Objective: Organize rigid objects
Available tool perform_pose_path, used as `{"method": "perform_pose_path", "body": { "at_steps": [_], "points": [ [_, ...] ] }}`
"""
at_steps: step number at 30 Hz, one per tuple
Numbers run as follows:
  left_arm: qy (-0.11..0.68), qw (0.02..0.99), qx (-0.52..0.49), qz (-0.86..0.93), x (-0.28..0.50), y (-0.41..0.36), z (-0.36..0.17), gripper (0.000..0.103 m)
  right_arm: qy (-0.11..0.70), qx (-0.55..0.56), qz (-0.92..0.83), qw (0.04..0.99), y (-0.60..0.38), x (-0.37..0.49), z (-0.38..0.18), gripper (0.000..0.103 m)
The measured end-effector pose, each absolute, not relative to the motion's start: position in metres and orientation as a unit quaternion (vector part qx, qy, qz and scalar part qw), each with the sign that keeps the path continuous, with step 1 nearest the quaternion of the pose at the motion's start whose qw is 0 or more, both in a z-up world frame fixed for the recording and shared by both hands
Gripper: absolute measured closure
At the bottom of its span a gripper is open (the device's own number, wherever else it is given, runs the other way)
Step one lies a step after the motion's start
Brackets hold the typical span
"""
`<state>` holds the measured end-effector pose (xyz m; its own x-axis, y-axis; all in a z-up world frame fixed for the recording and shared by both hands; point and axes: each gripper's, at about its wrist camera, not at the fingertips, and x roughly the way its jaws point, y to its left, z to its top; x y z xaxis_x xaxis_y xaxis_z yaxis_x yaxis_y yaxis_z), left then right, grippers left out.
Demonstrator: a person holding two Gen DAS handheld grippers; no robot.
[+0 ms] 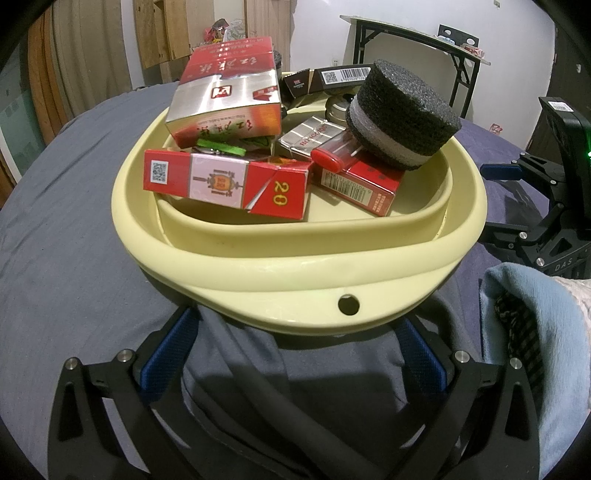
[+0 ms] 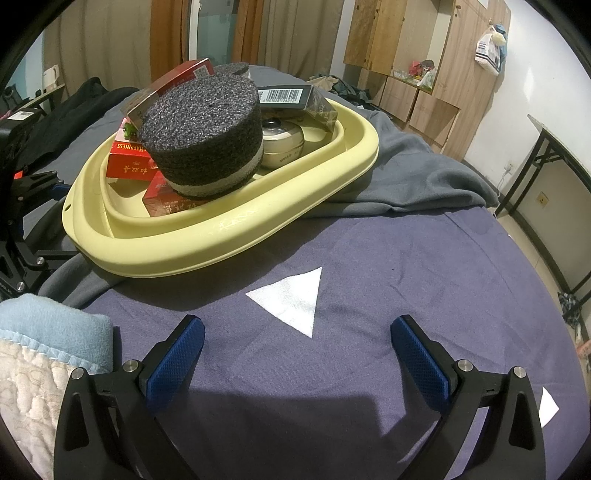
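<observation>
Clearly a lived-in bedroom at home. Work done on a bed under a purple-blue sheet [image 2: 369, 258], with a rumpled grey blanket [image 2: 406, 177] at 1 o'clock. Wooden wardrobes [image 2: 417, 48] at 1 o'clock, curtains [image 2: 295, 33] at 12, a folding table [image 2: 554, 155] at 3.

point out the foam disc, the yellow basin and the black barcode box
foam disc [image 2: 201, 122]: right wrist view, on its dark top face.
yellow basin [image 1: 295, 266]: left wrist view, on its near rim.
black barcode box [image 2: 284, 96]: right wrist view, on its barcode side.
</observation>
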<state>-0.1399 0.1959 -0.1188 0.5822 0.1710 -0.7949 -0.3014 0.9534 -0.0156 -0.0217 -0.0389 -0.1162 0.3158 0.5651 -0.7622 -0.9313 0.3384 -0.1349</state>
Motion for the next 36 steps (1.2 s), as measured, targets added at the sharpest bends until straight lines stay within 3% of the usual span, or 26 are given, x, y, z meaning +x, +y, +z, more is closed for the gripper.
{"method": "perform_pose_path", "body": {
  "at_steps": [36],
  "points": [
    [0.437, 0.886, -0.073, 0.135, -0.1395, 0.1935, -0.1178, 0.000, 0.312, -0.293, 0.495, 0.756, -0.0385, -0.0250, -0.1161, 0.000]
  ]
}}
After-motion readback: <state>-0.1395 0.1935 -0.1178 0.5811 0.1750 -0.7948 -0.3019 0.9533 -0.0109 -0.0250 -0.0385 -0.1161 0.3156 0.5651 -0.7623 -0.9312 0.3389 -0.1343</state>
